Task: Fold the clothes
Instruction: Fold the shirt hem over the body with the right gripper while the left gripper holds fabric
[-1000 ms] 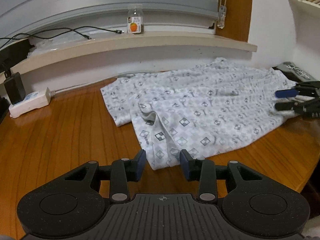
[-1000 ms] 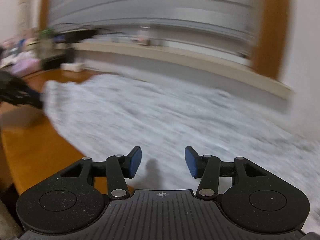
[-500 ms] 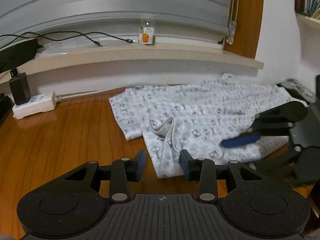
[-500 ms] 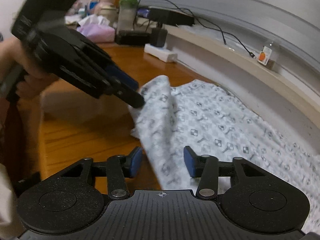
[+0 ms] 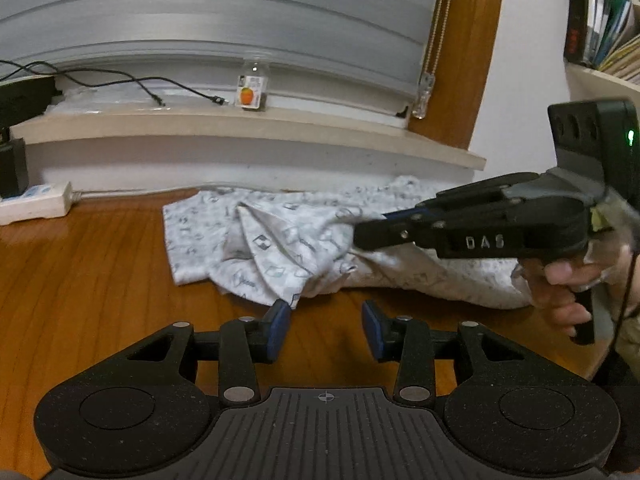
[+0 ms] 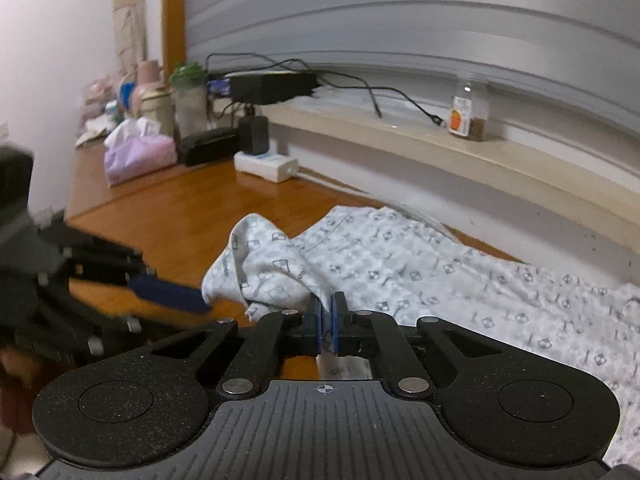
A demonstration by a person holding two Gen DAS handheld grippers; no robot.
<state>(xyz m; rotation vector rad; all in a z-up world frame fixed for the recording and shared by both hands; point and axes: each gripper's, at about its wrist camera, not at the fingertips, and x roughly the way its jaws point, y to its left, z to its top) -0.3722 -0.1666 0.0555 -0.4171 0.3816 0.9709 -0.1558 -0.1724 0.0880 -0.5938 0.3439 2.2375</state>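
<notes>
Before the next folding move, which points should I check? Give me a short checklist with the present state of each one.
1. Right gripper shut on the patterned garment: ok, fabric sits between its pads.
2. Left gripper ready to take a second hold: ok, open and holding nothing, just in front of the garment's near edge.
3. Garment lying flat: not ok, the end held by the right gripper is lifted and bunched.
4. Bare wooden table beside the garment for the fold: ok.
5. Power strip and glass jar apart from the cloth: ok.
6. Garment's far end free: cannot tell.
</notes>
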